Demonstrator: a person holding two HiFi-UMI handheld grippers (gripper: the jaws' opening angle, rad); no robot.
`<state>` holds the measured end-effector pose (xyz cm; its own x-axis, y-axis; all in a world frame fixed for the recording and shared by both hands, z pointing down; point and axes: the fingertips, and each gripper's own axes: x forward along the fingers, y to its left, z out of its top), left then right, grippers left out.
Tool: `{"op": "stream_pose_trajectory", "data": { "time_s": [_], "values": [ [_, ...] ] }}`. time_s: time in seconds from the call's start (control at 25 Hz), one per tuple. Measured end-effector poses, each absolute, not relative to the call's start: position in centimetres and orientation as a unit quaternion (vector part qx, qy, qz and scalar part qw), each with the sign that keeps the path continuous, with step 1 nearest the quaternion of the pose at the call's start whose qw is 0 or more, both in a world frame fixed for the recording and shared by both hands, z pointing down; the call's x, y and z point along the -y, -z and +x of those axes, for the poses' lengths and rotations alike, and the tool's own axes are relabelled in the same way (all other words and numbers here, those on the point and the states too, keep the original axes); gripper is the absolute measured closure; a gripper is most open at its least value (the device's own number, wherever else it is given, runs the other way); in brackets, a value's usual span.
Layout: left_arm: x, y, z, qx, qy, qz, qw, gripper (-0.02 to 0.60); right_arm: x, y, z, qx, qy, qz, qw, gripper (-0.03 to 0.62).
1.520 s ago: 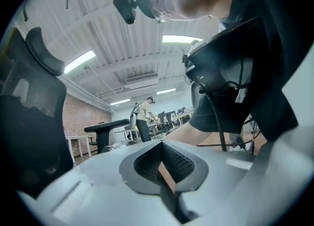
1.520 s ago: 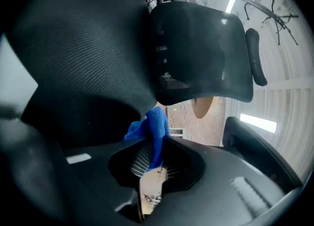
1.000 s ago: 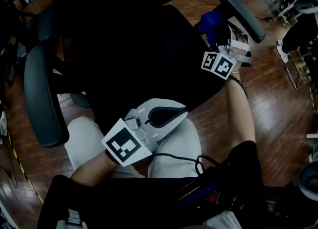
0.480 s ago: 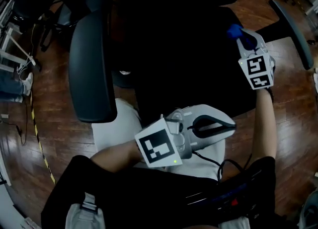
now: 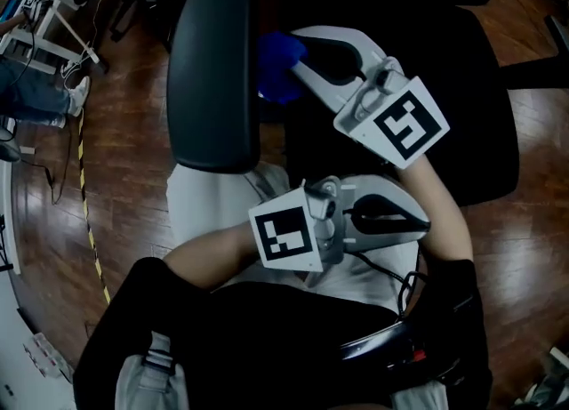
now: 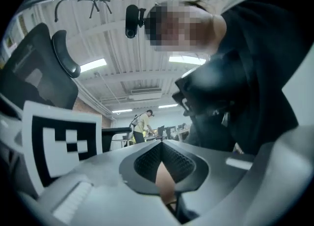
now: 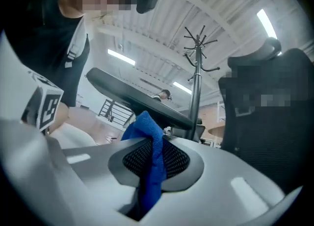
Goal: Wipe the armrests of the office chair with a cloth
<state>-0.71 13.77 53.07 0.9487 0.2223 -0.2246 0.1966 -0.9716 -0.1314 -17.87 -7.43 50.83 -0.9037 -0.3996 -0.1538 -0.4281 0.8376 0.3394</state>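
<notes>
Nearest the person, short of the armrest [image 5: 213, 70], the left gripper [image 5: 420, 219] had its jaws pressed together, as only its own view showed. Farther out, the right gripper [image 5: 298, 54] pinched the blue cloth [image 5: 280, 68] just beside that armrest.

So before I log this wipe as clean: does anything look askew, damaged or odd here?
Nothing stands out. The blue cloth is pinched in the right gripper beside the dark padded armrest, which looks intact; the left gripper is shut and empty.
</notes>
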Motion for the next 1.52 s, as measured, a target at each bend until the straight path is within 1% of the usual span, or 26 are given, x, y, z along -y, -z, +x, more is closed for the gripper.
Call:
{"op": "stream_pose_trajectory", "data": {
  "time_s": [0.2,0.28,0.36,0.44,0.6,0.72,0.76,0.84,0.92,0.96,1.16,1.24,1.28,1.32,1.4,1.48,1.52],
  "values": [
    [-14.7,-55.5,0.6,0.064,-0.075,-0.985,0.138,0.578,7.6,-48.7,-19.9,-0.951,-0.208,-0.216,0.072,0.553],
    [-13.8,-55.9,0.8,0.041,-0.056,-0.987,0.145,0.578,8.3,-48.8,-20.2,-0.949,-0.209,-0.217,0.089,0.554],
    [-12.5,-55.9,1.0,0.025,-0.045,-0.99,0.13,0.578,9.1,-49.3,-20.5,-0.943,-0.236,-0.221,0.082,0.559],
    [-12.1,-56.1,1.4,0.024,-0.038,-0.992,0.118,0.578,9.5,-50.8,-20.1,-0.93,-0.283,-0.232,0.034,0.56],
    [-13.2,-56.9,1.8,0.048,-0.031,-0.992,0.111,0.578,11.5,-56.6,-20.9,-0.893,-0.366,-0.239,-0.108,0.56],
    [-12.2,-56.5,1.2,0.045,-0.044,-0.995,0.081,0.578,12.8,-60.6,-22.2,-0.845,-0.448,-0.211,-0.202,0.56],
    [-11.5,-56.2,1.0,0.036,-0.049,-0.996,0.063,0.578,13.0,-61.4,-22.3,-0.834,-0.463,-0.203,-0.223,0.562],
    [-10.4,-55.9,0.7,0.021,-0.049,-0.998,0.029,0.578,13.0,-61.7,-22.4,-0.828,-0.467,-0.197,-0.241,0.562],
    [-10.1,-56.2,0.6,0.016,-0.038,-0.999,0.018,0.578,12.7,-61.1,-22.5,-0.837,-0.453,-0.201,-0.231,0.56],
    [-10.3,-56.5,0.6,0.019,-0.033,-0.999,0.021,0.578,12.3,-60.1,-22.6,-0.849,-0.44,-0.205,-0.21,0.56],
    [-11.9,-57.3,-0.1,0.04,-0.036,-0.998,0.028,0.578,8.0,-51.3,-22.3,-0.907,-0.363,-0.214,-0.029,0.559],
    [-12.4,-57.5,-0.8,0.04,-0.042,-0.998,0.026,0.578,6.8,-50.9,-22.8,-0.913,-0.355,-0.201,0.015,0.553],
    [-12.6,-57.3,-1.3,0.04,-0.05,-0.998,0.029,0.578,6.6,-51.9,-23.4,-0.913,-0.362,-0.189,0.017,0.555],
    [-12.7,-57.0,-1.8,0.039,-0.059,-0.997,0.034,0.578,6.7,-53.5,-24.1,-0.91,-0.377,-0.173,0.001,0.562],
    [-12.2,-56.0,-2.5,0.041,-0.079,-0.996,0.033,0.578,7.4,-57.4,-25.3,-0.892,-0.426,-0.134,-0.071,0.561],
    [-11.4,-54.8,-2.6,0.054,-0.103,-0.993,-0.004,0.578,7.7,-60.0,-25.9,-0.873,-0.456,-0.111,-0.131,0.56],
    [-11.4,-54.4,-2.4,0.072,-0.111,-0.99,-0.037,0.578,7.8,-60.5,-25.6,-0.873,-0.45,-0.124,-0.142,0.559]
  ]
}}
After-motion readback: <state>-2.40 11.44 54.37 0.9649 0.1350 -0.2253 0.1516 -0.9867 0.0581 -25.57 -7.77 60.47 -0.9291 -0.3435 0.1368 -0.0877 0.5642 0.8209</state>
